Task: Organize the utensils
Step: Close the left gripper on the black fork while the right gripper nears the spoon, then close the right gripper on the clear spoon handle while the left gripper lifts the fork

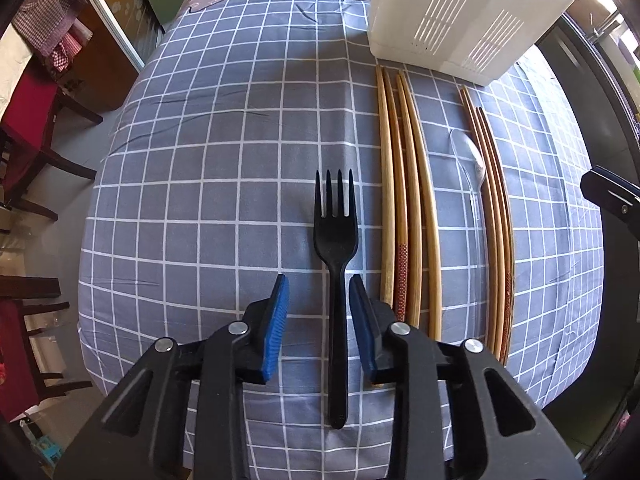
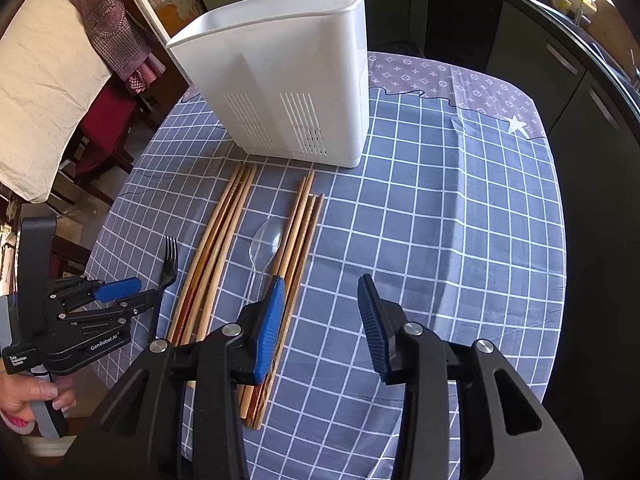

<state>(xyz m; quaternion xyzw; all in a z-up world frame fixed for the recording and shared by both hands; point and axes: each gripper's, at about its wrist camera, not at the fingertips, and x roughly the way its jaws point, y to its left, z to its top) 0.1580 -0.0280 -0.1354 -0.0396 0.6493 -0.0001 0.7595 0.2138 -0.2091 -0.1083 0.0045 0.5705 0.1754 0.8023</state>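
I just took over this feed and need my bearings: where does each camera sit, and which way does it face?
Left wrist: sits on the left tool, looking along its open fingers straddling the black fork handle; the right tool's edge shows.
Right wrist: sits on the right tool, open above the checked tablecloth, facing the white utensil holder; the left tool and a hand show.
Shared: fork, chopsticks, clear spoon, holder.

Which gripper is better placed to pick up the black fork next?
Left. The left gripper is open with its fingers on either side of the black fork handle. The right gripper is open over bare tablecloth, beside the chopsticks.
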